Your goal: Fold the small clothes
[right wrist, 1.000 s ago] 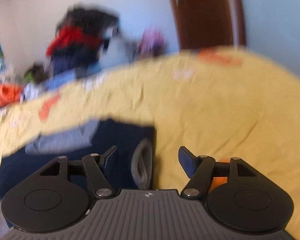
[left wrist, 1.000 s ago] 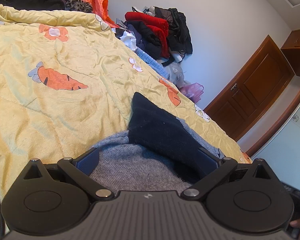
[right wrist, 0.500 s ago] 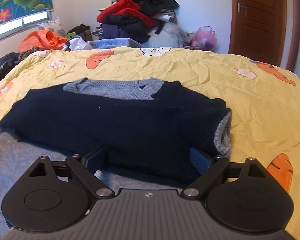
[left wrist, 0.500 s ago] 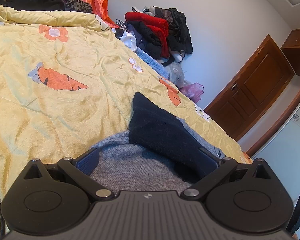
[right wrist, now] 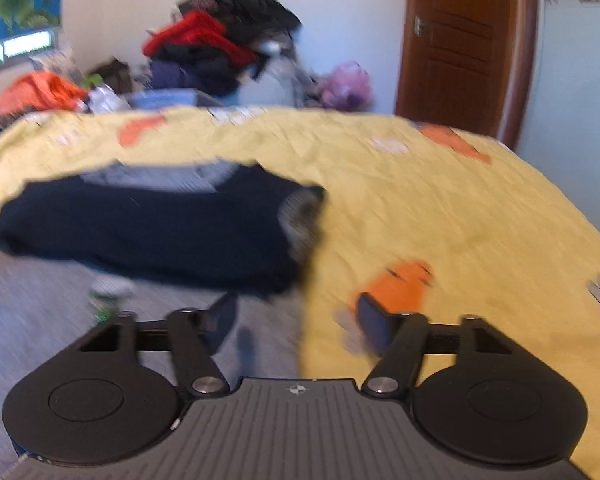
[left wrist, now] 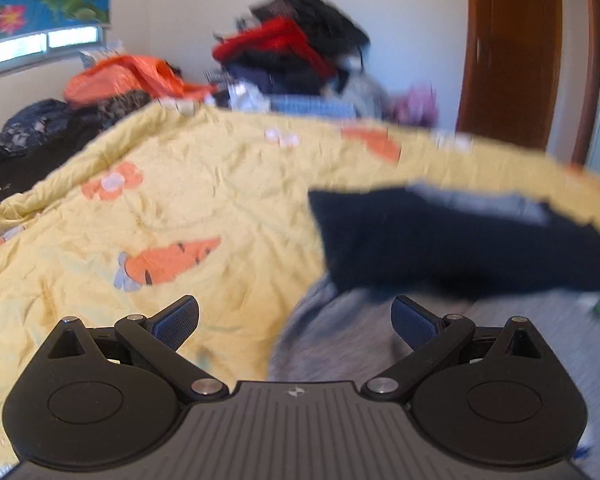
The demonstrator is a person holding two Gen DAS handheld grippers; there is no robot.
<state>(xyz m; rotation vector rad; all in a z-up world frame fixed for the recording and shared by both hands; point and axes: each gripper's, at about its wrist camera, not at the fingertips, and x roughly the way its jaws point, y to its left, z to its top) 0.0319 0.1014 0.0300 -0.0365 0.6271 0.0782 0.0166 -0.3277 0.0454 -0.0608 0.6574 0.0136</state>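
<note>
A navy and grey knit sweater [right wrist: 140, 224] lies on the yellow carrot-print quilt [right wrist: 460, 220], its navy part [left wrist: 460, 248] folded over the grey part [left wrist: 340, 340]. My left gripper [left wrist: 296, 320] is open at the sweater's left edge, with its left finger over the quilt and its right finger over grey knit. My right gripper [right wrist: 300, 320] hangs at the sweater's right edge. Its jaws are closing, the grey hem's edge lies between them, and the pads do not press on it. Both views are blurred.
A tall heap of red, black and navy clothes [right wrist: 220, 40] stands behind the bed, with an orange bag [left wrist: 120, 80] to its left and a purple bag [right wrist: 348, 84] to its right. A brown wooden door [right wrist: 460, 48] is at the back right.
The left gripper has rolled level and swung left, so its left finger is now off the sweater. The right gripper has moved right to the sweater's edge and its jaws have narrowed.
</note>
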